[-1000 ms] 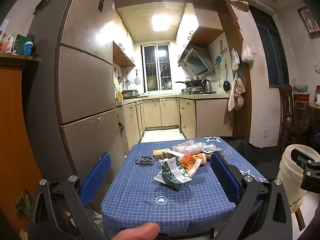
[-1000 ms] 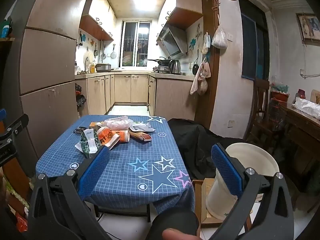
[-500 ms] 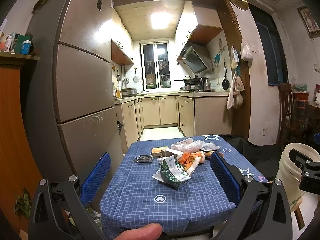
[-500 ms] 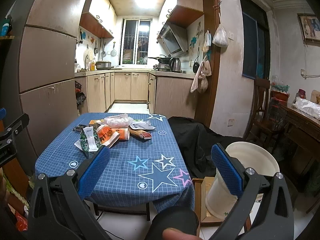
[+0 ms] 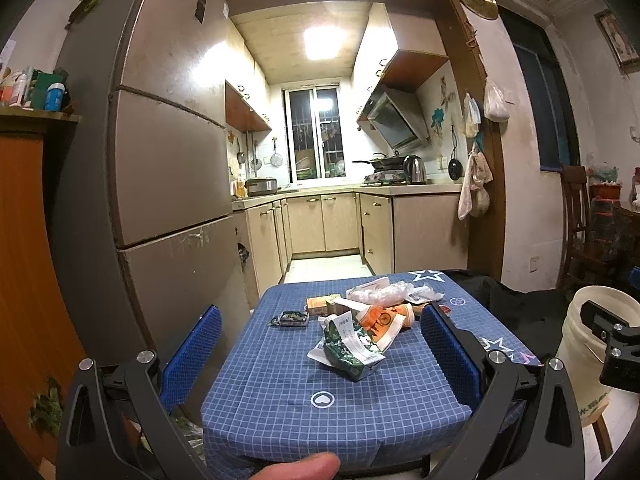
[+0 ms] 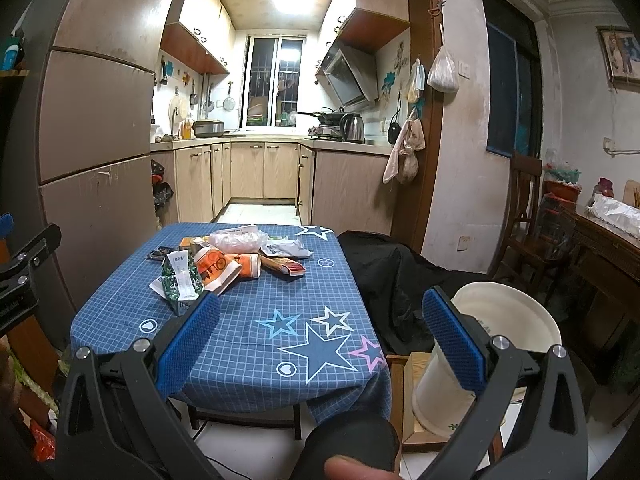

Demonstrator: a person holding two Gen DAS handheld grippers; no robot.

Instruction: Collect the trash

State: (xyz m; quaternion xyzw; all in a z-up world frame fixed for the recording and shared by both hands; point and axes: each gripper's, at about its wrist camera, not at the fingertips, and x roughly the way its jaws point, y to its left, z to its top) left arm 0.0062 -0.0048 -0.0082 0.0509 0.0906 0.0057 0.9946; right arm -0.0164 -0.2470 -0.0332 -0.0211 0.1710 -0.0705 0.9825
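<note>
A heap of trash lies on the blue checked tablecloth: a green torn packet, an orange and white paper bag, a clear plastic bag and a small dark packet. The same green packet, orange bag and a red-ended wrapper show in the right wrist view. My left gripper is open in front of the table's near edge, short of the heap. My right gripper is open, lower and to the right, between the table and a white bucket.
The white bucket stands on a wooden stool right of the table. A black cloth drapes beside the table. A tall fridge is on the left, the kitchen counter behind, wooden chairs at right.
Both grippers have drifted slightly back and up from the table, so the heap looks a little farther away. Neither has changed its opening, and the trash has not moved.
</note>
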